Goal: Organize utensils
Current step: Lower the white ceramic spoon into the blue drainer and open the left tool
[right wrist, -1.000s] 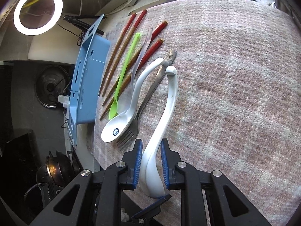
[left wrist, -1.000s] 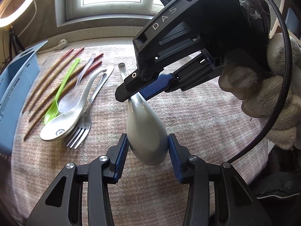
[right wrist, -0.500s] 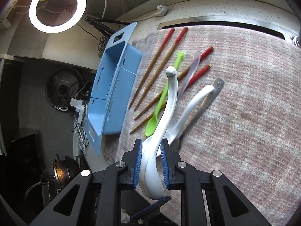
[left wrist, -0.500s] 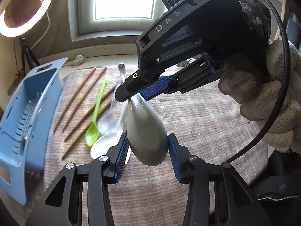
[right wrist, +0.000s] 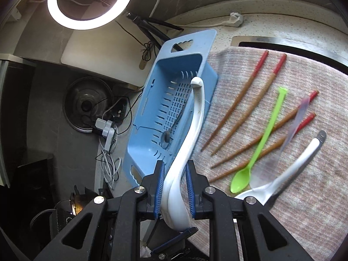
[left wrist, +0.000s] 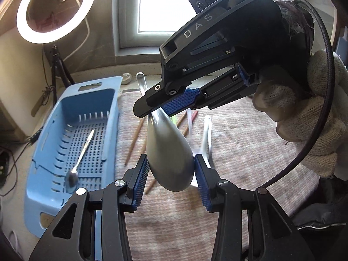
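Carried leftward since the earlier frame, the white ceramic soup spoon is now held above the blue perforated plastic basket. Its bowl is pinched by the left gripper, its handle by the right gripper. One small metal spoon lies inside.

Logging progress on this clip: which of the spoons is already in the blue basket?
Only the small metal spoon lies inside the blue basket. The green spoon, the clear one and a white one lie on the cloth; both hand-held grippers hold another.

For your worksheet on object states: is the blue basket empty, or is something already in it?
Not empty. The blue basket holds one metal spoon lying on its perforated floor; the white soup spoon is gripped outside it.
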Motion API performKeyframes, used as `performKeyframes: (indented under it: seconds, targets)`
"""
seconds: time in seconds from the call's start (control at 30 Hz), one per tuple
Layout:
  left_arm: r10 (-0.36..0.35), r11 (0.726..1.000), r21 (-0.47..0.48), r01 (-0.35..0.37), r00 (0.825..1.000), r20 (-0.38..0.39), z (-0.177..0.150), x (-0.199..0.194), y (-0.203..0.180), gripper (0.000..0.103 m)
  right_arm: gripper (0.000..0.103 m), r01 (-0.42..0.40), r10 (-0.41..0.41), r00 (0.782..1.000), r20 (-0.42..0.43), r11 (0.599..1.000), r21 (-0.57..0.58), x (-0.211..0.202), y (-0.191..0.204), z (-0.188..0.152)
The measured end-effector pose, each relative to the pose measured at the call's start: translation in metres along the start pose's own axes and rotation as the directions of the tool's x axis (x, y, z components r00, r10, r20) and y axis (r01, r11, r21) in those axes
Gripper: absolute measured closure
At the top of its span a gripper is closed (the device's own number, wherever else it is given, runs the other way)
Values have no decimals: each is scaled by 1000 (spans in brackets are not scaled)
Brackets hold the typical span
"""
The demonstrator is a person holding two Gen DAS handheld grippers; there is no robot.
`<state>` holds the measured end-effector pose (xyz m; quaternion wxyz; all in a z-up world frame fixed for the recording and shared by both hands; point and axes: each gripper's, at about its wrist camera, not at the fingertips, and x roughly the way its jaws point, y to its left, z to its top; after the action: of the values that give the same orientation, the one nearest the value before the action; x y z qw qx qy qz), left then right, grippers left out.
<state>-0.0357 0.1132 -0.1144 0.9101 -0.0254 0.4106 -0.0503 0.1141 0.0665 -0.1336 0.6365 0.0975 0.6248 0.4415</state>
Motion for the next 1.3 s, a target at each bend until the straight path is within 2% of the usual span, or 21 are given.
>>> performKeyframes:
  seconds: [0.3, 0.77, 1.1, 1.3]
  targets:
    - [21, 1000, -19, -21, 1000, 1, -2, -10, 51, 62, 85, -12, 12, 1000, -11, 1000, -19, 41, 34, 25]
    - [40, 997, -60, -41, 999, -12, -9, -11, 102, 62, 85, 6, -8, 999, -46, 999, -44, 89, 65, 58]
    - [43, 996, -76, -50, 996, -82, -12, 9, 131, 62, 85, 14, -14, 997, -80, 1000, -4, 137, 57, 74]
    - [52, 996, -70, -60, 992, -118, -16, 19, 139, 62, 85, 29, -29, 996, -87, 1000, -3, 151, 52, 79]
